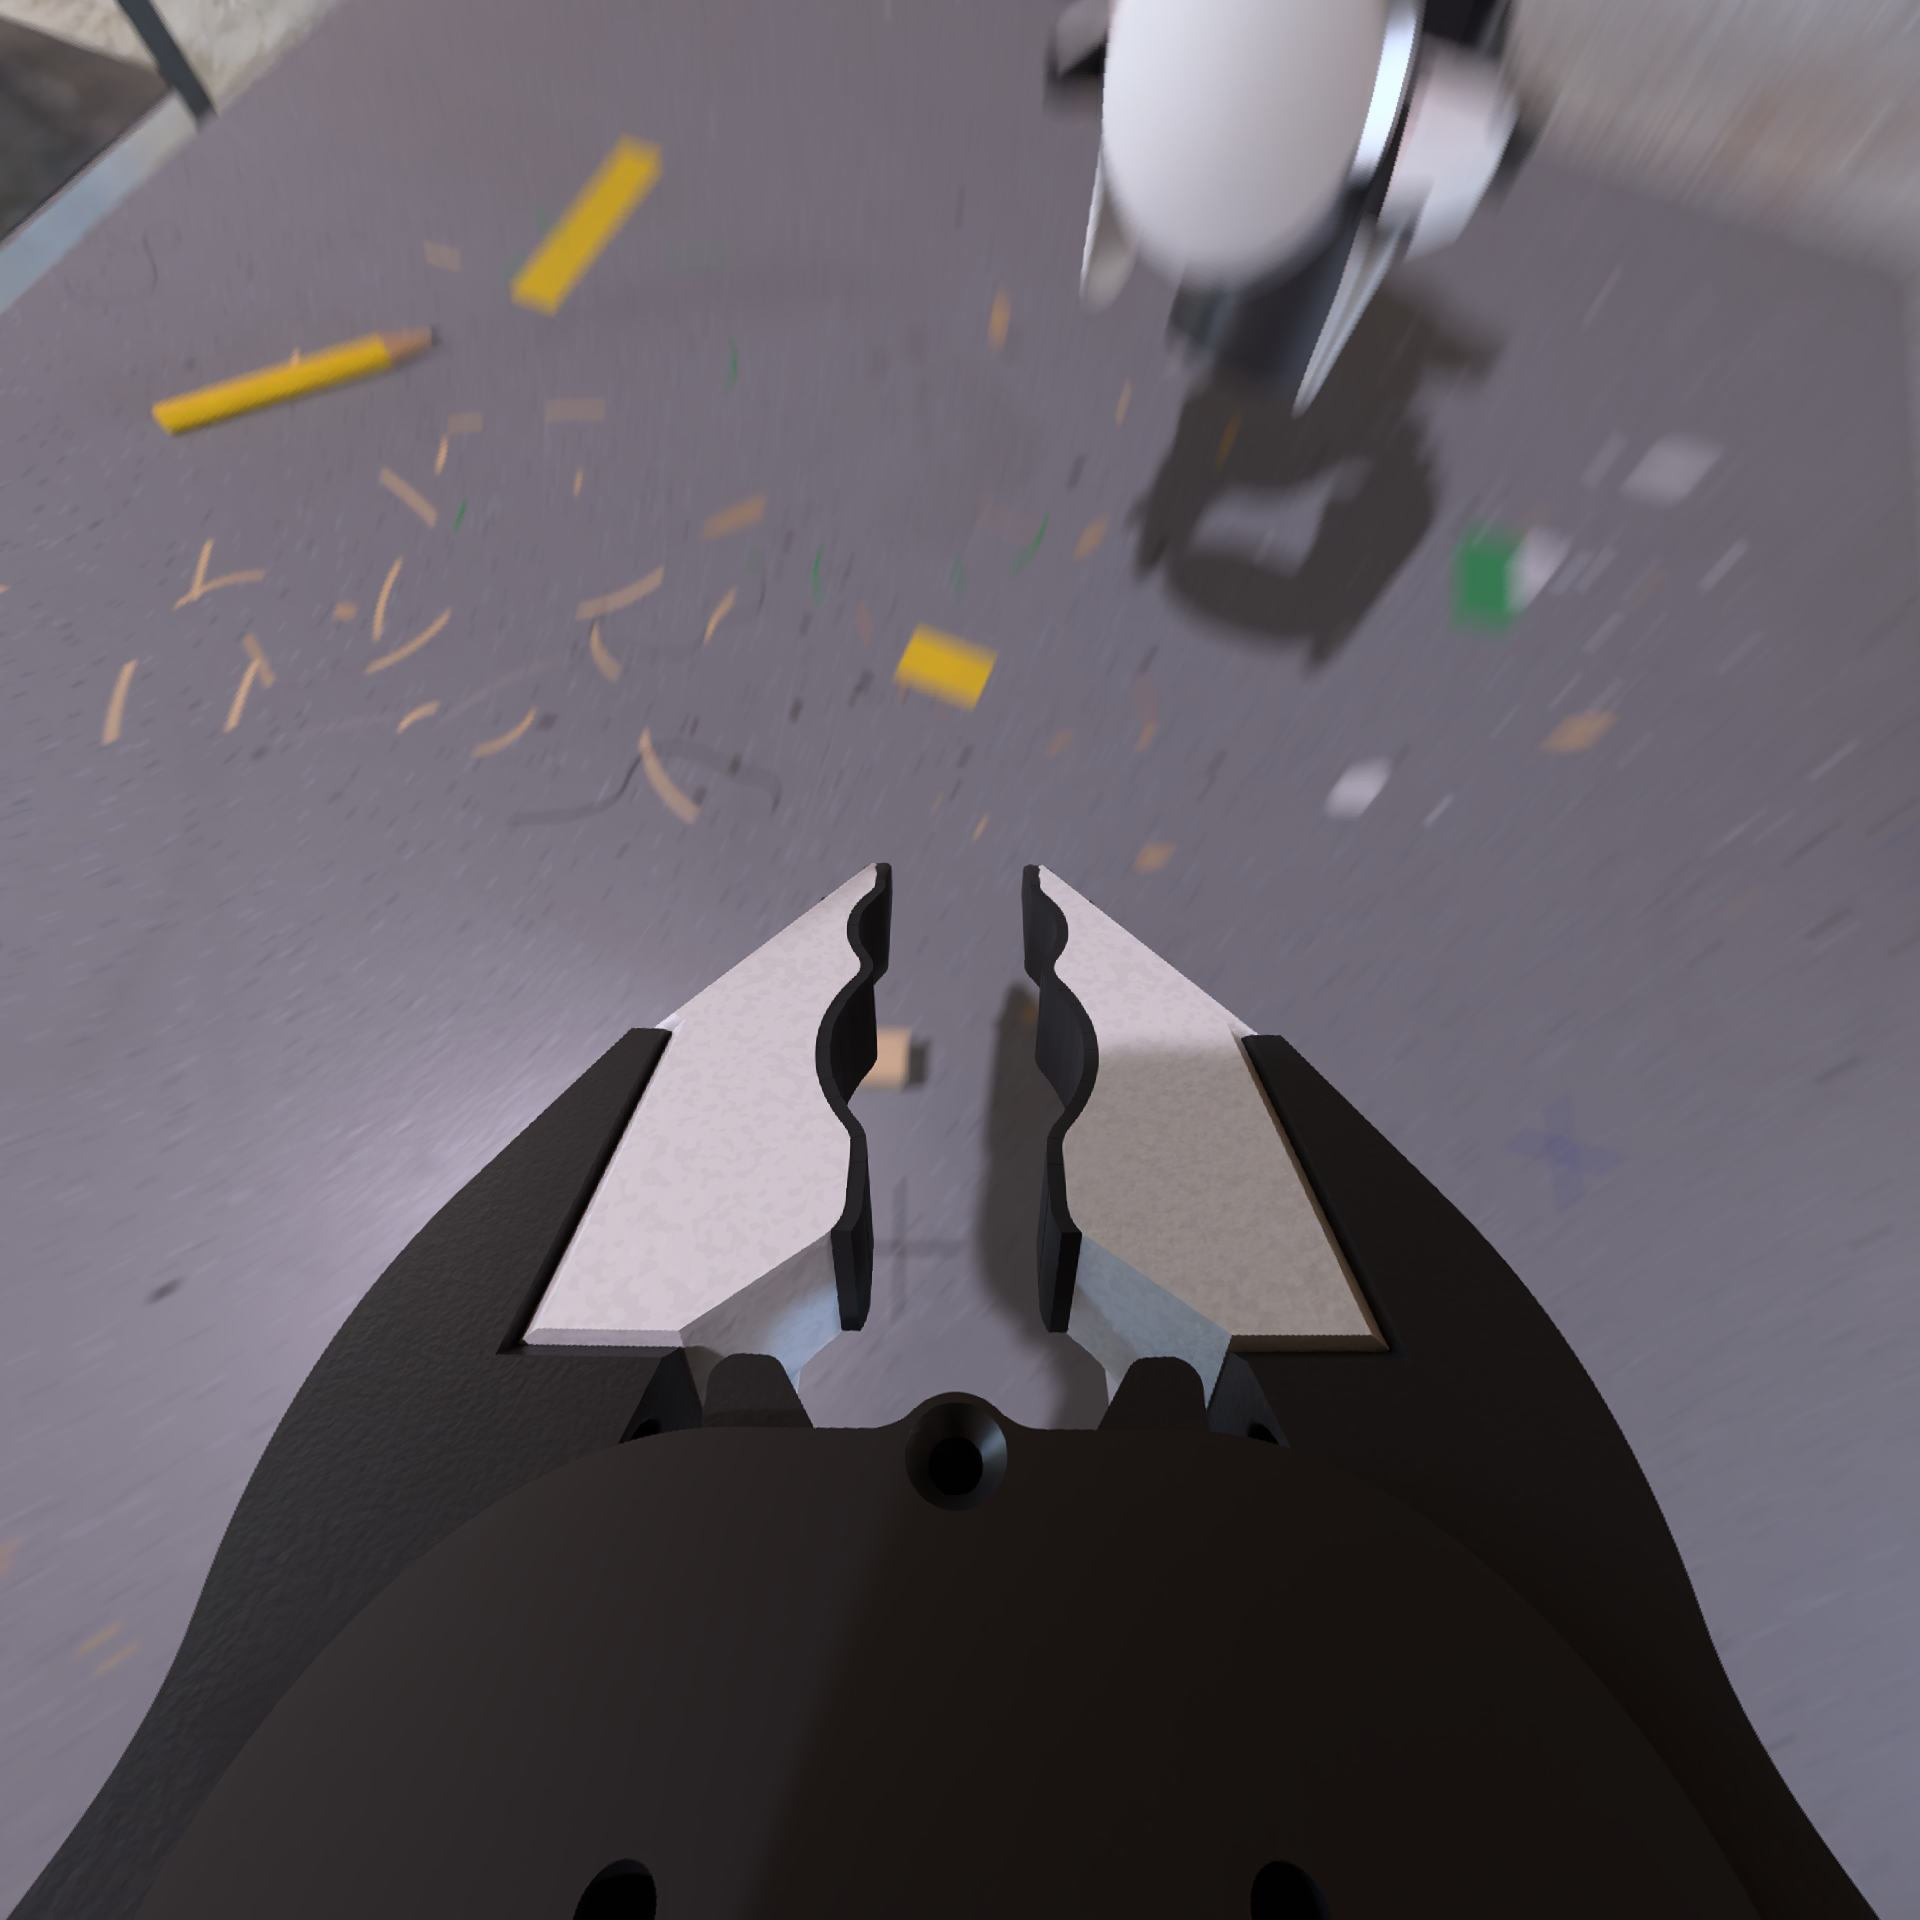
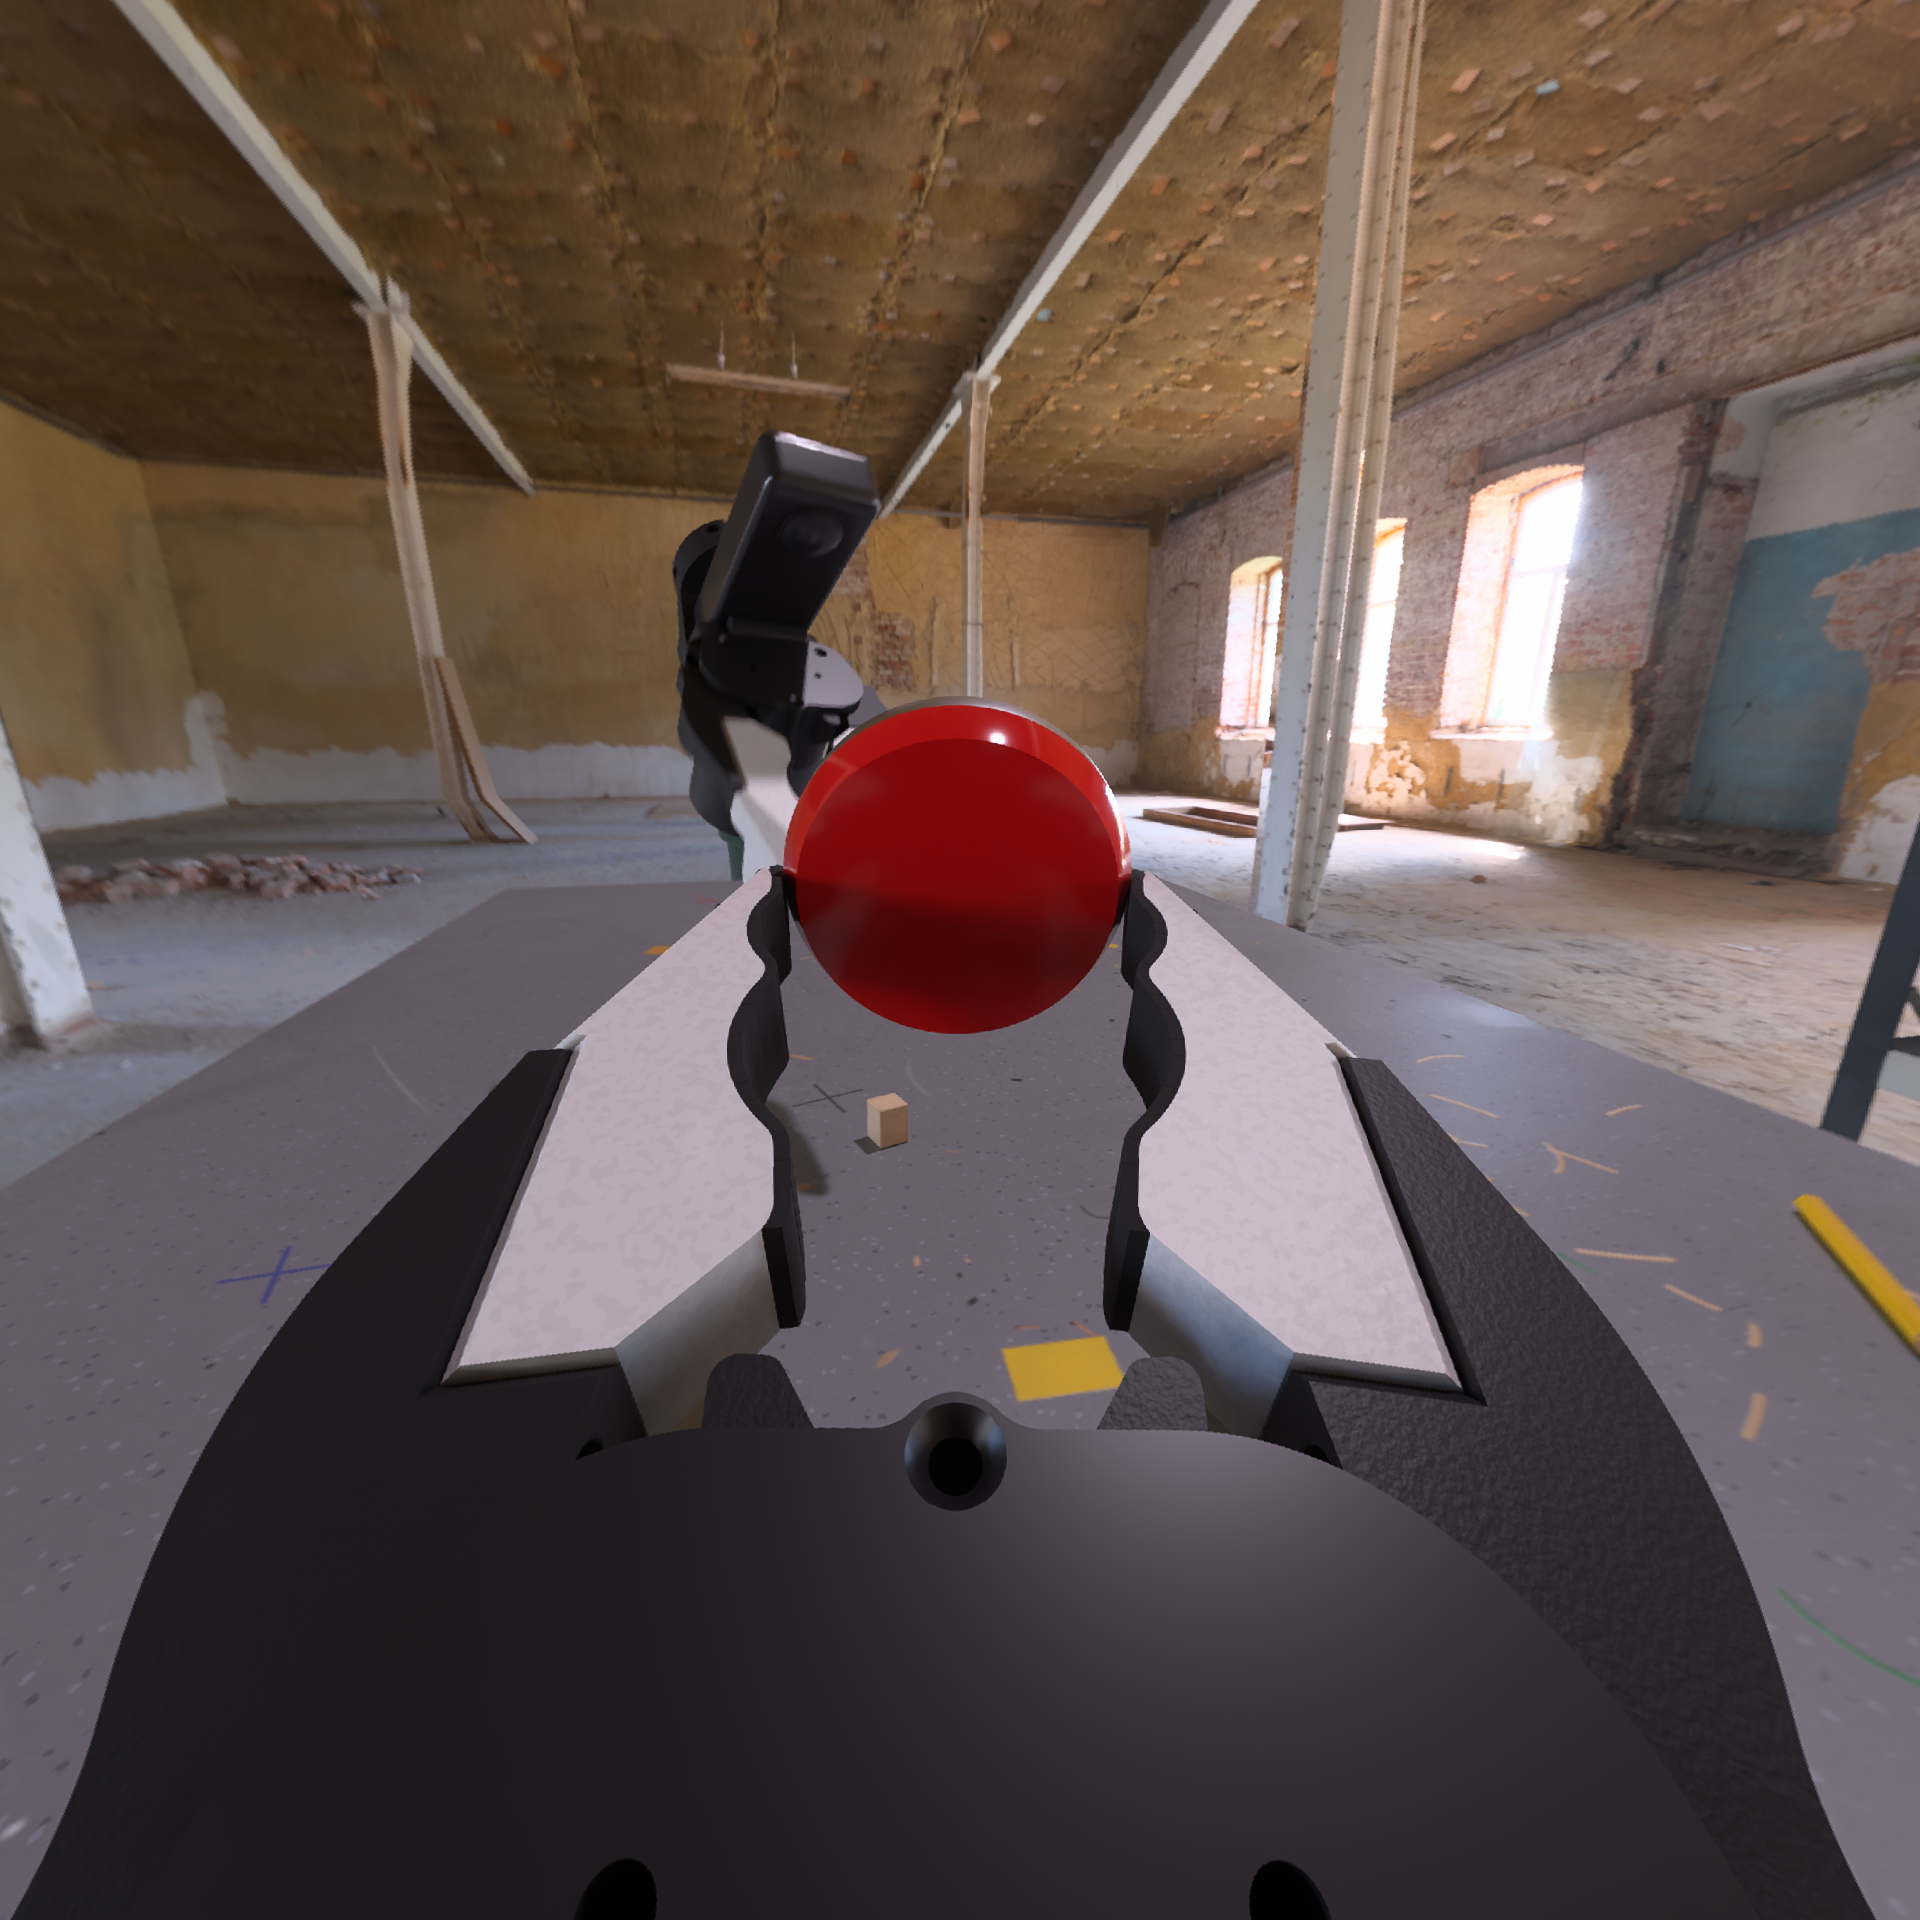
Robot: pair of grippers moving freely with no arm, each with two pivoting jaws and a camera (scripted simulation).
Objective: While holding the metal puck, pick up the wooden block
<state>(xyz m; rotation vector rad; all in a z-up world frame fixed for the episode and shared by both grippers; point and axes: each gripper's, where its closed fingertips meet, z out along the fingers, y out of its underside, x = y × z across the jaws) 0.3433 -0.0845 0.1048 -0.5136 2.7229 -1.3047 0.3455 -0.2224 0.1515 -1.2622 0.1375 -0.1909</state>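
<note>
Wooden block (image 1: 891,1058) sits below my left gripper (image 1: 956,878), just left of centre.
Its jaws are part-open, empty; my right gripper (image 2: 954,883) clamps the metal puck (image 2: 954,873).

My right gripper (image 2: 954,883) held the puck (image 2: 954,873) between its fingertips, above the table (image 2: 312,1143). The wooden block (image 2: 886,1120) sat on the table beyond, apparently under my left gripper (image 1: 956,873), whose jaws stood apart. A pencil (image 1: 291,379) lay farther off to the left.

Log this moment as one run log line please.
right tongs: shut on metal puck | left tongs: open, above table | wooden block: on table, ungrasped
</note>
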